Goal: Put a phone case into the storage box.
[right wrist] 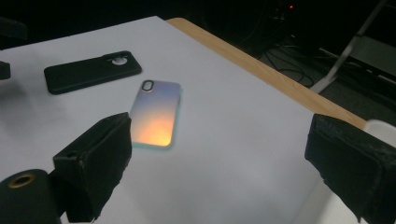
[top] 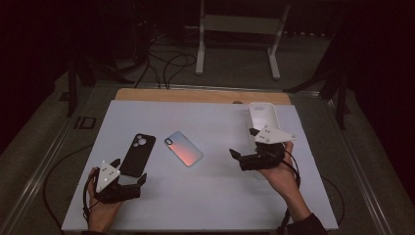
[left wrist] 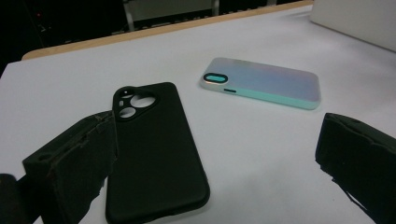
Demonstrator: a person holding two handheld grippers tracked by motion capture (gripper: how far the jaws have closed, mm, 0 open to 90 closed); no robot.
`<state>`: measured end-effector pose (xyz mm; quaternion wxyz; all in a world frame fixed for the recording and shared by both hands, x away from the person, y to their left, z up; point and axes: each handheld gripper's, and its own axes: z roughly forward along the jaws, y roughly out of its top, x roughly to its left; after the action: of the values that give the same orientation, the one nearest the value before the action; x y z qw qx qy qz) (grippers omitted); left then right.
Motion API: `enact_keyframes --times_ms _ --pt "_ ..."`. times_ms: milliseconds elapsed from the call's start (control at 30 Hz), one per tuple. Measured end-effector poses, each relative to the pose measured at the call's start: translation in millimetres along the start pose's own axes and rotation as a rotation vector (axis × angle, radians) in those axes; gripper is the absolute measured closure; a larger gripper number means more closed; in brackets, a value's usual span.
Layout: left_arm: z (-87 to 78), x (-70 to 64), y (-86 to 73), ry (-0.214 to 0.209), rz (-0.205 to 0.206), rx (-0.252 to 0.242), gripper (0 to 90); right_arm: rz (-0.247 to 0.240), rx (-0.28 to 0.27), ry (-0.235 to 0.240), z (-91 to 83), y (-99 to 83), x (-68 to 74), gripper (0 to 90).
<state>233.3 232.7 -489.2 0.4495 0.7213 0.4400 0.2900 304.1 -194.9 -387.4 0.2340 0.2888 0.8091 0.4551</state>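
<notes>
A black phone case [top: 137, 154] [left wrist: 156, 154] lies back up on the white board [top: 210, 196], camera cutout at its far end. An iridescent phone case [top: 183, 148] [left wrist: 266, 81] [right wrist: 156, 114] lies to its right, near the board's middle. A white case [top: 264, 116] [right wrist: 380, 128] rests at the far right. My left gripper [top: 129, 170] [left wrist: 215, 135] stands open just in front of the black case, its left jaw close to the case's edge. My right gripper [top: 243, 143] [right wrist: 219, 140] is open too, next to the white case and facing the iridescent one. Nothing sits between either pair of jaws.
The board lies on a wooden table [top: 200, 95] whose far edge shows as a tan strip. Beyond it stand a white metal frame [top: 235, 29] and loose cables [top: 166, 63] on the floor. The room around is dark.
</notes>
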Motion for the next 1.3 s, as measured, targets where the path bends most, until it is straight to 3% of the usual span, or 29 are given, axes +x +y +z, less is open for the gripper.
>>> enact_keyframes --times_ms 200,600,933,1300 --pt "0.1 1.2 -0.5 0.0 0.0 0.004 0.1 -0.021 0.051 0.035 29.1 21.7 8.2 7.0" --pt "0.2 2.2 -1.1 0.0 -0.004 0.0 0.1 -0.013 0.149 0.129 84.8 39.5 22.6 7.1" --pt "-0.4 3.1 -1.4 0.002 -0.009 -0.004 0.1 -0.029 0.239 0.17 123.5 38.8 36.9 7.1" --pt "-0.5 4.0 -1.6 0.006 -0.012 -0.005 0.1 -0.047 0.347 0.183 163.4 27.4 49.5 7.1"
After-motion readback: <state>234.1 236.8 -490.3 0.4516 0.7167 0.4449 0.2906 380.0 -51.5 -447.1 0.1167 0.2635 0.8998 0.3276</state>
